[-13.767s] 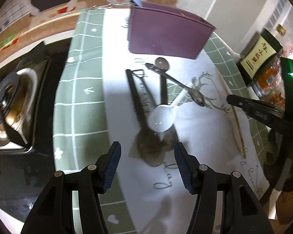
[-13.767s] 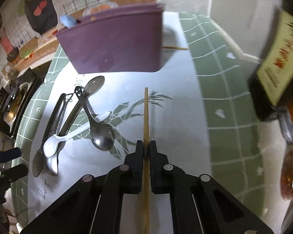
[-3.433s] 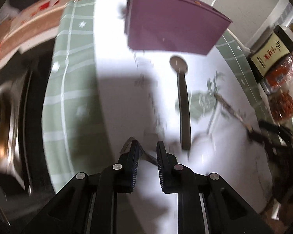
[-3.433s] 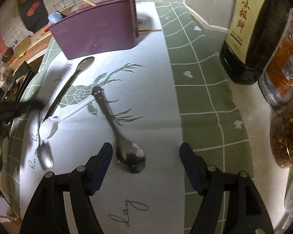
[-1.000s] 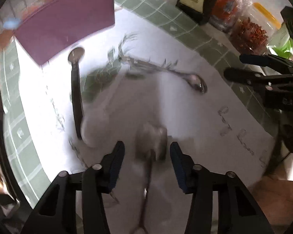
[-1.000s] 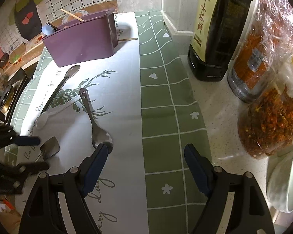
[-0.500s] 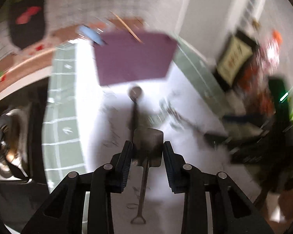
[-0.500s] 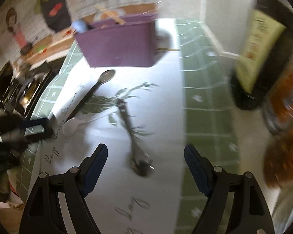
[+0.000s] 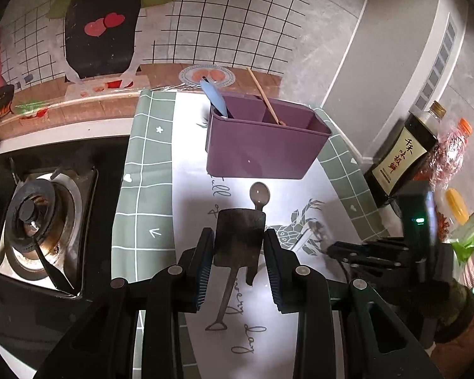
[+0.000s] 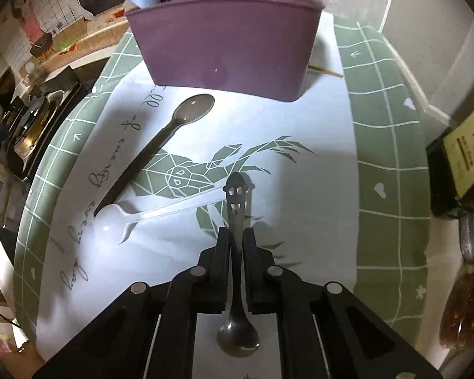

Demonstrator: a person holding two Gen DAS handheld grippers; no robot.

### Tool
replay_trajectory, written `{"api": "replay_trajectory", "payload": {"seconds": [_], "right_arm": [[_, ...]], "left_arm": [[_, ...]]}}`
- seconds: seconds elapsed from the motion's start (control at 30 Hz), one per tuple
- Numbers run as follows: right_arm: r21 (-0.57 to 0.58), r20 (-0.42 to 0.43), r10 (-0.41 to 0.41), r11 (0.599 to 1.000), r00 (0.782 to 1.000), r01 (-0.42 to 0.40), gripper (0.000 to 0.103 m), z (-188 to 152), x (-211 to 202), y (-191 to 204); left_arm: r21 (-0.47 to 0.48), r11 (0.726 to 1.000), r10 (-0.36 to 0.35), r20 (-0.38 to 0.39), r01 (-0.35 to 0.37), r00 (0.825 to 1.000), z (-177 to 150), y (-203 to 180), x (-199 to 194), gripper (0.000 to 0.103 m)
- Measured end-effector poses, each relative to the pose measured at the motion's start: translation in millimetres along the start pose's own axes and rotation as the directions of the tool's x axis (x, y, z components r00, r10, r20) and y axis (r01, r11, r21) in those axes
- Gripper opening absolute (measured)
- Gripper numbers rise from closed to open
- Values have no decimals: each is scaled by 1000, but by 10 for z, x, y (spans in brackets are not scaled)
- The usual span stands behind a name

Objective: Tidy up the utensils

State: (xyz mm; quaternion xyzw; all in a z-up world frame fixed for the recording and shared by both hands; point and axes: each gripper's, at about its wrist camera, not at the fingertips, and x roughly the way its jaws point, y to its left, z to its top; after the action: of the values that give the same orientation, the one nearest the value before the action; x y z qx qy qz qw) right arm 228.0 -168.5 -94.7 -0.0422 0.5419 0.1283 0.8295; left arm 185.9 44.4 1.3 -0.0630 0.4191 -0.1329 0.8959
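Note:
My left gripper point(image 9: 238, 252) is shut on the flat head of a square shovel-shaped metal spoon point(image 9: 240, 227) and holds it above the mat, its handle hanging toward the camera. Ahead stands the purple utensil holder point(image 9: 262, 148) with a blue spoon point(image 9: 215, 96) and a chopstick point(image 9: 264, 96) in it. My right gripper point(image 10: 236, 237) is closing its jaws, and its pads press the handle of a metal spoon point(image 10: 237, 195) lying on the mat, bowl toward the camera. A dark spoon point(image 10: 164, 135) and a white plastic spoon point(image 10: 161, 211) lie to the left.
A gas burner point(image 9: 31, 221) sits left of the green-and-white mat point(image 9: 142, 189). A dark sauce bottle point(image 9: 401, 158) and bags of dried chilli point(image 10: 464, 309) stand along the right. Another chopstick point(image 10: 325, 71) pokes out behind the holder. The tiled wall is just beyond.
My left gripper has risen with the shovel spoon and rolled level to face the holder. My right gripper moved in over the metal spoon and went from wide open to tight on its handle.

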Motion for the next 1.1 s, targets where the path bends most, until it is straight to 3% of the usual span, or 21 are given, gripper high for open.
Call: {"api": "replay_trajectory", "payload": {"seconds": [0.27, 0.3, 0.33, 0.6, 0.77, 0.9, 1.1], "right_arm": [[56, 113, 15, 998, 993, -21, 8, -121, -543, -160], [57, 126, 15, 998, 992, -22, 7, -117, -594, -158], [60, 144, 20, 998, 989, -29, 1, -124, -654, -166], [77, 196, 8, 997, 981, -24, 1, -74, -901, -221], [99, 162, 2, 995, 987, -19, 1, -119, -788, -302], [122, 147, -7, 992, 989, -12, 1, -224, -714, -374], [189, 143, -41, 982, 989, 14, 2, -362, -724, -620]], "left_arm": [[25, 1000, 7, 16, -7, 1000, 9, -84, -23, 32], [27, 1000, 8, 11, -8, 1000, 12, -91, -12, 18], [29, 1000, -1, 8, 1, 1000, 18, -94, -6, 12], [-1, 1000, -13, 17, 13, 1000, 64, -5, -47, 12], [23, 999, -27, -129, 30, 991, 0, -43, 306, 15], [40, 994, -95, -226, 106, 969, -77, -230, 628, 35], [226, 955, -117, -308, 192, 944, -83, -728, 1054, 40]]}}
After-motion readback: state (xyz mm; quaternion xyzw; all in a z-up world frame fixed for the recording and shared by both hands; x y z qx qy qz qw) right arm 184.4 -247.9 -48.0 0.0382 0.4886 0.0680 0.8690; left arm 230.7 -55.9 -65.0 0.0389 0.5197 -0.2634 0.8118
